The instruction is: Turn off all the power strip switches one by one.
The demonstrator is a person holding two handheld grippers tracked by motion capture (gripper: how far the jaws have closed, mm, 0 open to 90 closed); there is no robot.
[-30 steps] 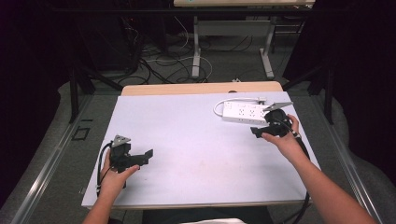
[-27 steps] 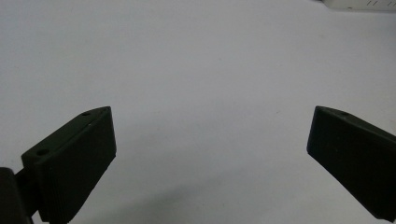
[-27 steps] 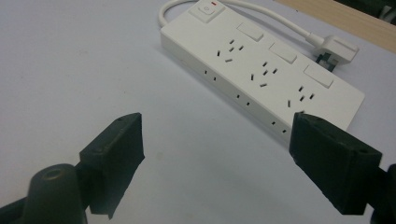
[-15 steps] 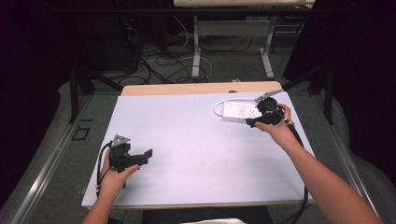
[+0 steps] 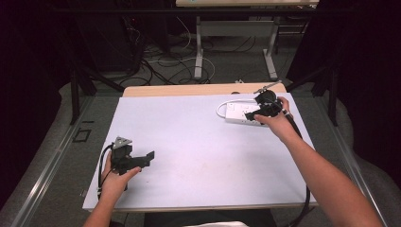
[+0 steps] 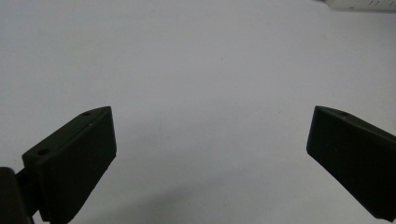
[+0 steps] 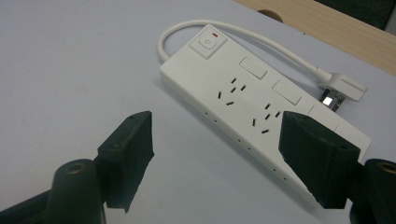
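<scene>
A white power strip (image 5: 239,113) lies flat at the far right of the table, and its short cable (image 7: 261,42) loops back to a flat plug (image 7: 341,86). Its switch (image 7: 208,43) carries a small red mark. My right gripper (image 5: 250,115) hovers over the strip's right end, open. Its jaws have just been closing a little, and the strip (image 7: 252,102) lies ahead of them, untouched by the pads. My left gripper (image 5: 147,158) rests at the near left, open, with bare table between its fingers (image 6: 74,158). A corner of the strip (image 6: 359,3) shows far off.
The table has a white top (image 5: 198,151) and a wooden strip (image 5: 203,89) along its far edge. Beyond it, cables (image 5: 161,61) lie on the floor around another table's legs (image 5: 198,47). A black cable (image 5: 302,203) trails from my right gripper.
My right gripper has moved left and away from the person, from beside the power strip to above its right end. The left gripper has stayed in place.
</scene>
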